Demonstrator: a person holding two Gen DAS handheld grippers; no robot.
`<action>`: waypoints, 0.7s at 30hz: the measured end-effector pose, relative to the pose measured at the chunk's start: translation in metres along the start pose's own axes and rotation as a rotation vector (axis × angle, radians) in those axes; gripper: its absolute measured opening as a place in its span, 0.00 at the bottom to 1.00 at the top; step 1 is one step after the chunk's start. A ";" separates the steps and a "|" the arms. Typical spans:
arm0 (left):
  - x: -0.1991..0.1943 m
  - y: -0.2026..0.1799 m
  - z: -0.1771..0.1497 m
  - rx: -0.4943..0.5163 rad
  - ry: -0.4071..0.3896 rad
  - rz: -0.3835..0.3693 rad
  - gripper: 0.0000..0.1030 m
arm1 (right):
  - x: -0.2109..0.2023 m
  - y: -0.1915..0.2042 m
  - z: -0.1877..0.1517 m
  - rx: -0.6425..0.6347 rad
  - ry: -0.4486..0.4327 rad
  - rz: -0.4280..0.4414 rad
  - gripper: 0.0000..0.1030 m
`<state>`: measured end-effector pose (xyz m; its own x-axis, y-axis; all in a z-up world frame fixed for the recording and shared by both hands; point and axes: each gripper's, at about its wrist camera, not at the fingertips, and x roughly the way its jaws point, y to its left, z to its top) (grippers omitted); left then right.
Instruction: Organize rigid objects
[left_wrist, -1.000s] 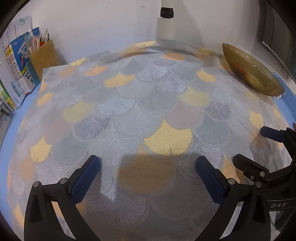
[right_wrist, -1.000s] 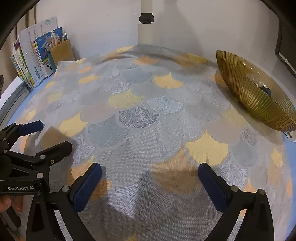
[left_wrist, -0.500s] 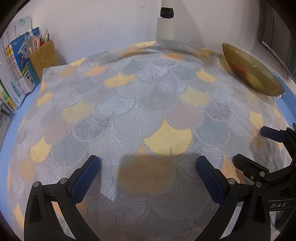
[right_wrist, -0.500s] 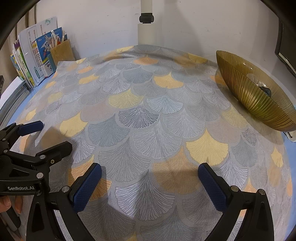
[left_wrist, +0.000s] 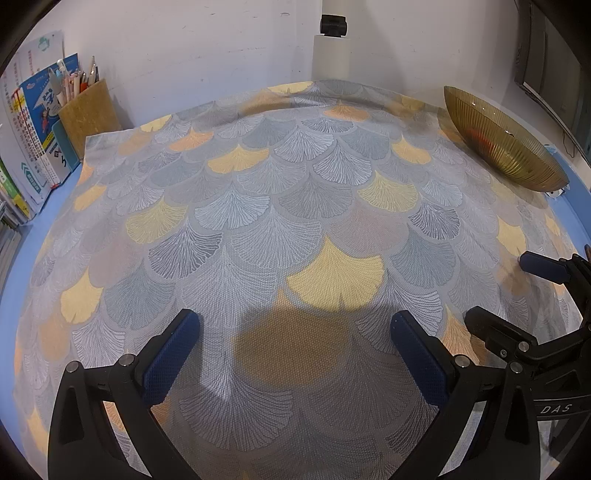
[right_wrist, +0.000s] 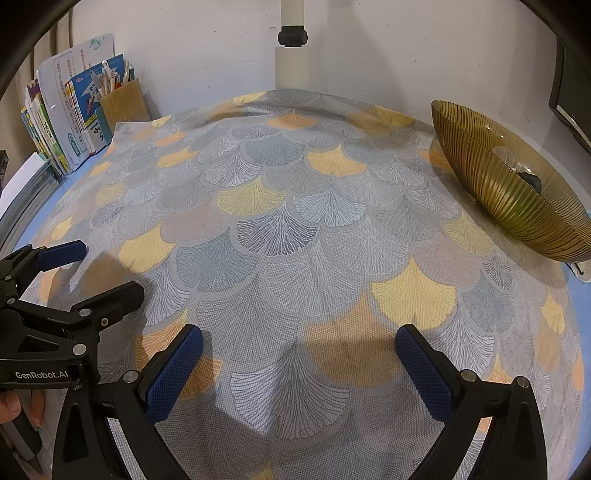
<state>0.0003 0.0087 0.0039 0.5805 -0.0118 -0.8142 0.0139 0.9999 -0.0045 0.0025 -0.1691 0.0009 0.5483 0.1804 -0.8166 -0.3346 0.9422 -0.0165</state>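
**Both tongs spread, nothing held**

Left gripper (left_wrist: 295, 350) and right gripper (right_wrist: 299, 363) hang side by side over the near edge of the patterned cloth (left_wrist: 258, 229), jaws wide, empty. Amber ribbed bowl (right_wrist: 509, 188) sits at the cloth's far right corner (small dark object inside, unclear). Pen holder (left_wrist: 88, 110) stands by the far left corner.

Both wrist views low, near cloth (left_wrist: 258, 229), facing wall; share bowl (right_wrist: 509, 192), left-corner books (left_wrist: 33, 140).
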 end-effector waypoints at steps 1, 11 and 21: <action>-0.001 0.001 -0.002 0.000 0.000 0.000 1.00 | 0.000 0.000 0.000 0.000 0.000 0.000 1.00; 0.000 0.000 0.000 0.000 0.000 0.000 1.00 | 0.000 0.000 0.001 0.000 0.000 0.000 1.00; 0.000 0.000 0.000 0.000 0.000 0.000 1.00 | 0.000 0.001 0.002 0.000 0.000 -0.001 1.00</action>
<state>0.0002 0.0087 0.0043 0.5805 -0.0118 -0.8142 0.0139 0.9999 -0.0047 0.0035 -0.1681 0.0019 0.5487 0.1799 -0.8165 -0.3342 0.9424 -0.0169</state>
